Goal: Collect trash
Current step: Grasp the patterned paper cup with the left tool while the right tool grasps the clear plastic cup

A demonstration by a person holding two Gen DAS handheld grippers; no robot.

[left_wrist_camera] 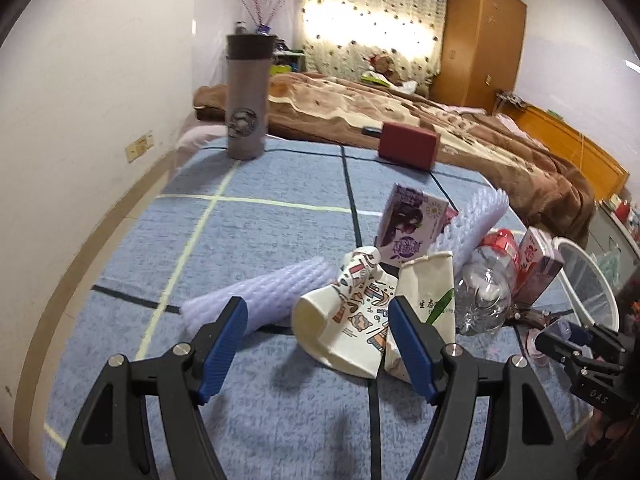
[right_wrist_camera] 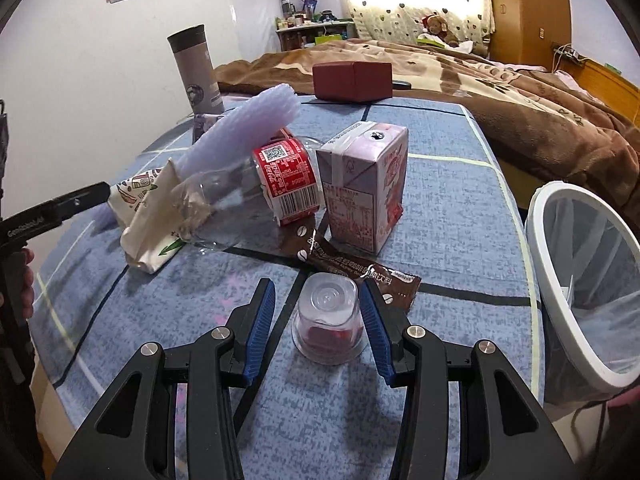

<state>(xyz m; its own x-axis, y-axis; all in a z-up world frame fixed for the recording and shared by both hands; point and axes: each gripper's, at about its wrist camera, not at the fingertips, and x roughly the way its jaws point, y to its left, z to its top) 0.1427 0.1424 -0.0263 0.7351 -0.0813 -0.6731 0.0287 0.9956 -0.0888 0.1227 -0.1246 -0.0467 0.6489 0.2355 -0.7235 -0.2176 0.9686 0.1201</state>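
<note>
Trash on the blue-clothed counter: a small clear plastic cup, upside down, lies between the spread fingers of the right gripper, unclamped. The left gripper, fingers apart, faces a tipped patterned paper cup. A white mesh bin stands at the right.

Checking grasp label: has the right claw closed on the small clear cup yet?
No, the right claw stands open around the upside-down clear cup, with a gap at its left pad.
</note>
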